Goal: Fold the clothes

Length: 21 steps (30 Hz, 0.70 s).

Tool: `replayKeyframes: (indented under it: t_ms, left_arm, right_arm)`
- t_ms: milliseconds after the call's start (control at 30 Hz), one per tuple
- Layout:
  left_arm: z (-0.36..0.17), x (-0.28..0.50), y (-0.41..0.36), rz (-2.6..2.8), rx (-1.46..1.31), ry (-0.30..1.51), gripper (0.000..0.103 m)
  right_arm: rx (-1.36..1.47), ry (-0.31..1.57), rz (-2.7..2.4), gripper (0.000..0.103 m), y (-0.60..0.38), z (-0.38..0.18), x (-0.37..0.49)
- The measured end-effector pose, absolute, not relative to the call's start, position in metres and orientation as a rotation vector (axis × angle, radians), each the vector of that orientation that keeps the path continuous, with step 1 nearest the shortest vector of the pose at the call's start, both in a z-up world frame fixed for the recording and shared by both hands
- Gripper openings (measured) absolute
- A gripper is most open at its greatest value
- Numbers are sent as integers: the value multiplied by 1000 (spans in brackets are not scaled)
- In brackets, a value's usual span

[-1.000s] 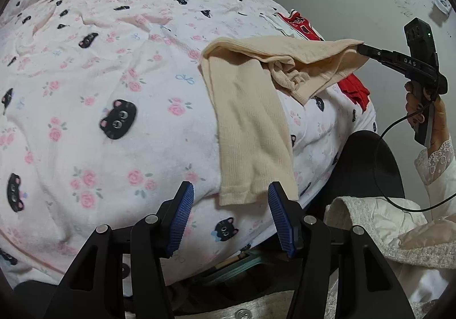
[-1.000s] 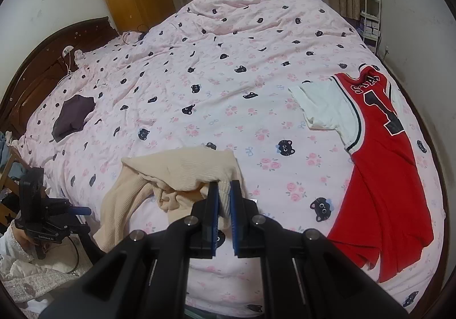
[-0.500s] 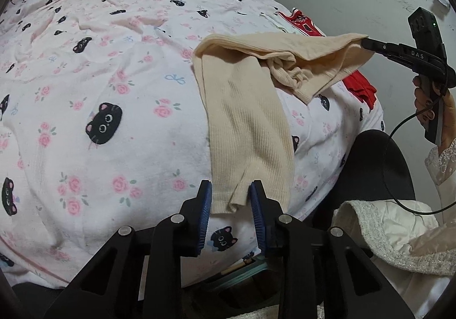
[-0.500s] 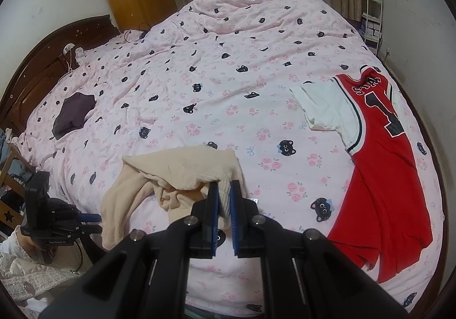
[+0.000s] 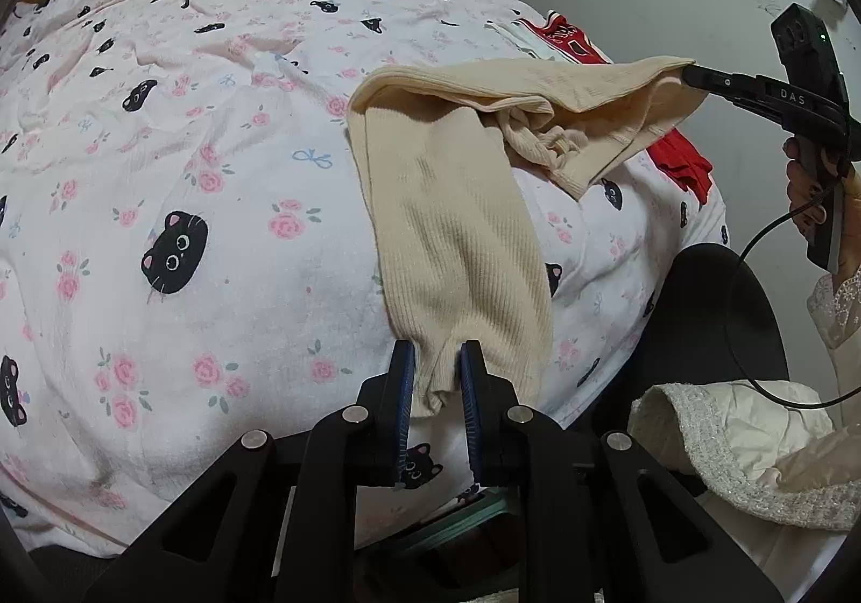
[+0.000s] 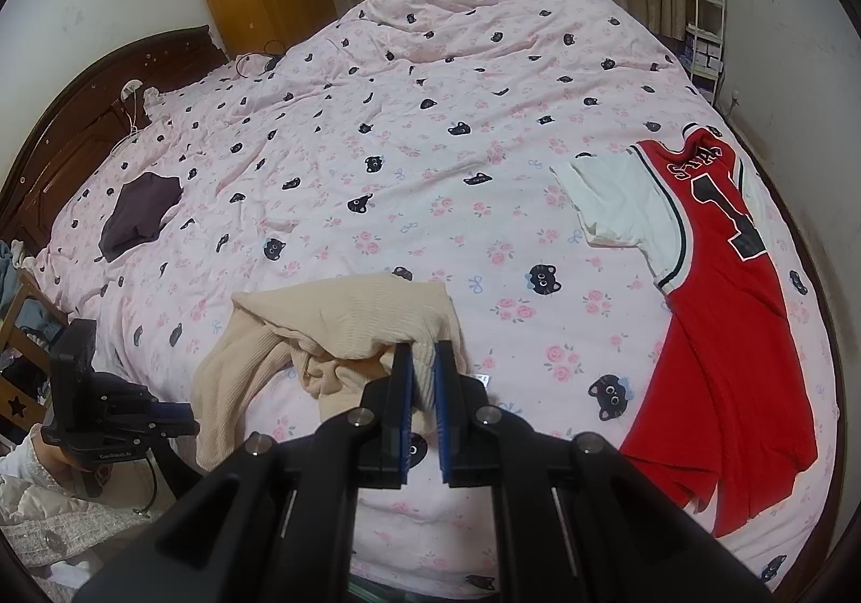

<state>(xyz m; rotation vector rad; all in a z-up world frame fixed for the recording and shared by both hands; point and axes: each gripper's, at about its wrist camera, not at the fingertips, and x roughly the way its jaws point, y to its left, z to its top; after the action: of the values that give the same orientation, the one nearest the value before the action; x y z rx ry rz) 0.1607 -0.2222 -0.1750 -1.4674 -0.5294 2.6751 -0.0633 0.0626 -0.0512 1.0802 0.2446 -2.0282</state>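
A beige ribbed sweater (image 5: 457,237) lies at the near edge of the bed, one sleeve hanging down over the side. My left gripper (image 5: 436,377) has that sleeve's cuff between its blue pads; its jaws are closing and the fabric bunches where they pinch it. My right gripper (image 6: 422,371) is shut on another edge of the beige sweater (image 6: 350,317) and holds it lifted off the cover. The left wrist view shows the right gripper (image 5: 691,72) at the far right, with cloth stretched to its tip. The left gripper (image 6: 183,414) appears low left in the right wrist view.
A pink cat-print duvet (image 6: 430,145) covers the wide bed. A red and white jersey (image 6: 726,307) lies spread at the right side and a dark folded garment (image 6: 140,215) at the far left. A dark chair (image 5: 715,312) stands by the bed's edge.
The left gripper has moved in on the hanging sleeve and its jaws have narrowed from wide apart to pinching the cuff. The right gripper has kept its hold and place.
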Motion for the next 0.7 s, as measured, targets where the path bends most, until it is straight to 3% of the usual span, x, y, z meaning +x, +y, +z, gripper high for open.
replayKeyframes:
  t_ms: [267,700]
  left_arm:
    - [-162,162,-220,2710,-1430,-492,5]
    - [-155,158,-220,2768,-1460,-447,6]
  right_arm:
    - [1081,247,-2022,8,63,-51,-64]
    - [1082,248,-2022,8,62,-52,-65]
